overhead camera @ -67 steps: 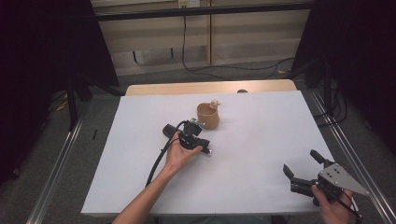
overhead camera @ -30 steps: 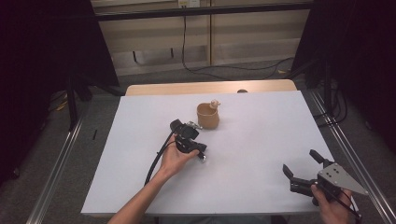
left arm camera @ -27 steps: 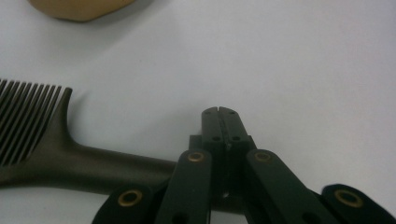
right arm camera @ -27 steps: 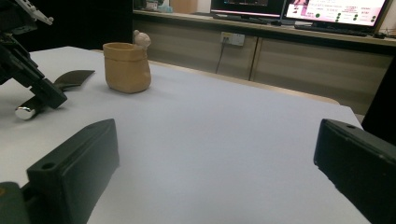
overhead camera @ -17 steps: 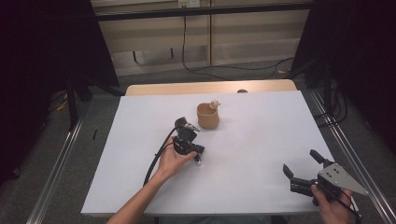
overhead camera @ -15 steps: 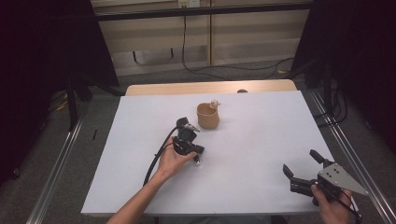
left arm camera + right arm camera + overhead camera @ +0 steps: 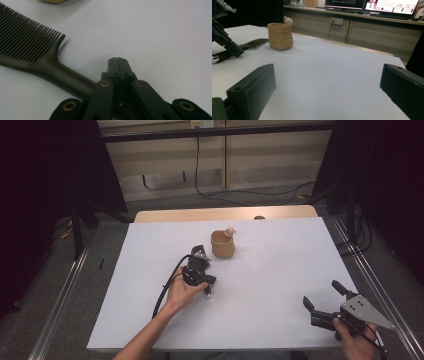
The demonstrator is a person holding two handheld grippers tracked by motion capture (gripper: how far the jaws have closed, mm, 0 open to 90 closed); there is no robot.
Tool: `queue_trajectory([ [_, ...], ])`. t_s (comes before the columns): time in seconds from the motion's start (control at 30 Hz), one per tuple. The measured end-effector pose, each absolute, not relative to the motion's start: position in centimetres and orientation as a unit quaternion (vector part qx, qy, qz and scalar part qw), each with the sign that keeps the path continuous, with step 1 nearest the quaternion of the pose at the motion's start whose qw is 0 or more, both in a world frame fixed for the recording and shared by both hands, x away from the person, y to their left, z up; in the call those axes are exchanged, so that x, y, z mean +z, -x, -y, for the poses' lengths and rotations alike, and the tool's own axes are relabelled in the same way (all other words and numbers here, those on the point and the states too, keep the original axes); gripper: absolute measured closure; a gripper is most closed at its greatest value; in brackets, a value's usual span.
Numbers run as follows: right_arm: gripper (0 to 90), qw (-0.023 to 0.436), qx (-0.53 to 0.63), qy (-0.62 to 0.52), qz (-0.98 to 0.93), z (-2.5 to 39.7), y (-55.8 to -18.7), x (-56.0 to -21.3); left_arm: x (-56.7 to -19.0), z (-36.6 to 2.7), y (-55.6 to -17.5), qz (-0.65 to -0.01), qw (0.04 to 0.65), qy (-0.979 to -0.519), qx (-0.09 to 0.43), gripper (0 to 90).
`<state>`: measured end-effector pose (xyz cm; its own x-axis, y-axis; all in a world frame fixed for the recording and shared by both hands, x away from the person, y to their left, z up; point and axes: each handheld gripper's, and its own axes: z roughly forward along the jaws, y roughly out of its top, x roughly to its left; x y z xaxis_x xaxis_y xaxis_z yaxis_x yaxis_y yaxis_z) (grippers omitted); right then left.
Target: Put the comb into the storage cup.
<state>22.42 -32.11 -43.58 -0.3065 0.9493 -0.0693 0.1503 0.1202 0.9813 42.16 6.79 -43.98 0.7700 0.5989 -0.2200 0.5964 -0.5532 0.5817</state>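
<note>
A dark comb (image 7: pixel 32 53) lies flat on the white table (image 7: pixel 280 265), its teeth pointing toward a tan cup (image 7: pixel 222 246). My left gripper (image 7: pixel 200 267) sits low over the comb's handle. Its jaws are shut tip to tip (image 7: pixel 116 60) with nothing between them, and the handle runs off underneath to the left. The cup (image 7: pixel 280 36) stands upright with a small figure (image 7: pixel 288 21) on its rim, and the comb (image 7: pixel 253 43) shows just left of it. My right gripper (image 7: pixel 321 294) hovers open at the near right corner, its jaws (image 7: pixel 328 72) wide apart and holding nothing.
A wooden table edge (image 7: pixel 225 214) shows beyond the white sheet. Metal rails (image 7: pixel 62 295) run along the floor on both sides, and cables (image 7: pixel 250 195) lie behind the table. Monitors (image 7: pixel 372 5) sit on a counter at the back.
My left hand and gripper have drifted slightly left and toward the near side, away from the cup. The right gripper has not moved.
</note>
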Motion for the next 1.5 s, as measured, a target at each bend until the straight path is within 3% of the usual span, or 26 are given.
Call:
queue_trajectory([
  [0.7,0.0,0.398,0.502,-0.434,-0.634,32.1,-22.4,-43.6,-43.9,-8.0,-42.3,-0.350,0.333,-0.876,0.008,90.0],
  [1.07,0.0,0.397,0.503,-0.434,-0.633,32.1,-22.5,-43.6,-42.6,-8.7,-42.1,-0.347,0.375,-0.860,0.022,88.0],
  [1.23,0.0,0.397,0.503,-0.433,-0.633,32.1,-22.4,-43.6,-41.7,-9.4,-41.7,-0.341,0.402,-0.848,0.043,81.5],
  [1.43,0.0,0.397,0.504,-0.433,-0.633,32.1,-22.5,-43.6,-40.7,-10.3,-41.4,-0.347,0.418,-0.838,0.053,64.6],
  [1.5,0.0,0.397,0.504,-0.433,-0.633,32.1,-22.5,-43.6,-40.5,-10.5,-41.2,-0.353,0.416,-0.835,0.067,55.3],
])
